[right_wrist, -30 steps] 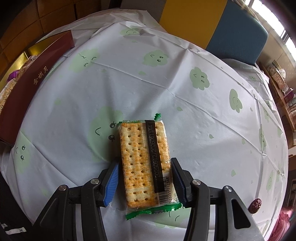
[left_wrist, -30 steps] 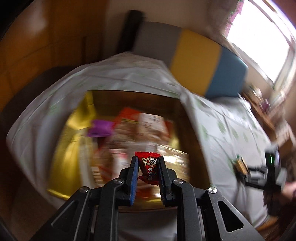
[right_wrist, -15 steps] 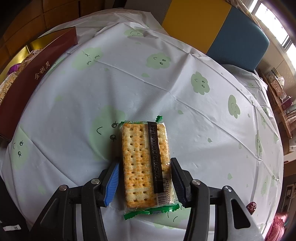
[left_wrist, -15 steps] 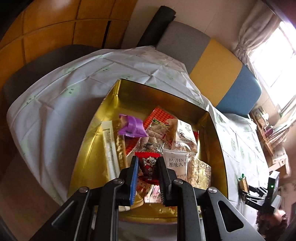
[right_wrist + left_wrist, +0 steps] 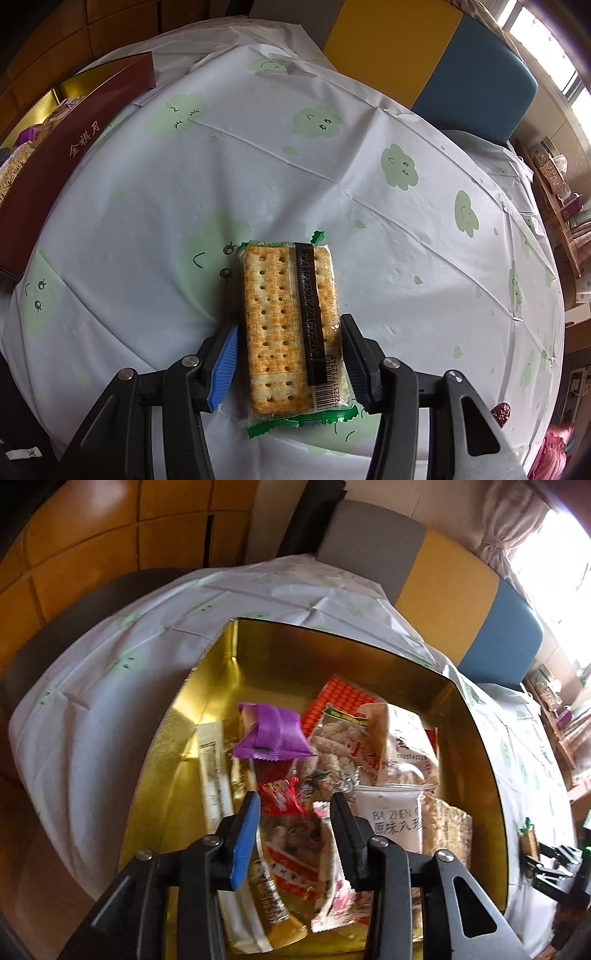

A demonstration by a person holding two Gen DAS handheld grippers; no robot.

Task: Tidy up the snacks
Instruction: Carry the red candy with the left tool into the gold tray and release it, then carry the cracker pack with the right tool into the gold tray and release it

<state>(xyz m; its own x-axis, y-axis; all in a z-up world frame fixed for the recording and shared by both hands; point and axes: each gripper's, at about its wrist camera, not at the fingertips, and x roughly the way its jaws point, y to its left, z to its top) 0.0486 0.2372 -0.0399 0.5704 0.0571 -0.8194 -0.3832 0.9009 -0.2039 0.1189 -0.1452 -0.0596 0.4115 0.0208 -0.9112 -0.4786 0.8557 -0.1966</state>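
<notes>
My left gripper point(image 5: 293, 806) is open and empty above the gold-lined box point(image 5: 258, 653), which holds several snack packets. A small red candy point(image 5: 279, 794) lies on the pile just beyond the fingertips, free of them. A purple packet point(image 5: 273, 733) sits on top of the pile. My right gripper point(image 5: 288, 341) straddles a cracker pack point(image 5: 288, 325) with green ends that lies flat on the tablecloth; the pads sit close to its sides, with a thin gap showing at the left pad. The box's maroon outer wall point(image 5: 70, 155) shows at far left.
The round table wears a white cloth with green cloud faces point(image 5: 399, 166). A grey, yellow and blue bench point(image 5: 443, 576) stands behind it. A dark red date point(image 5: 502, 413) lies near the table's right edge. The other gripper with its crackers shows in the left wrist view point(image 5: 546, 853).
My left gripper opened and let go of the red candy, which now lies on the pile in the box. My right gripper stayed around the cracker pack on the cloth.
</notes>
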